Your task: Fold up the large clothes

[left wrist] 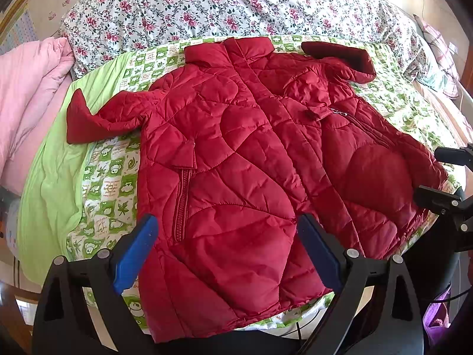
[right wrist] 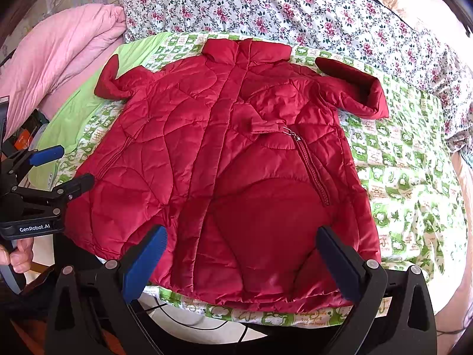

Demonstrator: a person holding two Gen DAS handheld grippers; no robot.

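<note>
A red quilted jacket point(left wrist: 236, 148) point(right wrist: 230, 162) lies spread front-up on the bed, collar at the far side and hem toward me. Both sleeves stick out sideways with the cuffs turned up. My left gripper point(left wrist: 226, 222) hovers open over the left part of the hem, nothing between its blue pads. My right gripper point(right wrist: 241, 230) hovers open over the right part of the hem, equally empty. Each gripper shows in the other's view: the right gripper point(left wrist: 437, 177) at the jacket's right edge, the left gripper point(right wrist: 71, 167) at its left edge. Neither touches the fabric.
The jacket rests on a green-and-white patterned sheet point(right wrist: 399, 177). A floral quilt point(left wrist: 207, 3) lies behind it, and a pink quilt point(right wrist: 59, 59) is bunched at the far left. A hand point(right wrist: 17, 254) holds the left gripper's handle. Cables run under the bed's near edge point(right wrist: 183, 319).
</note>
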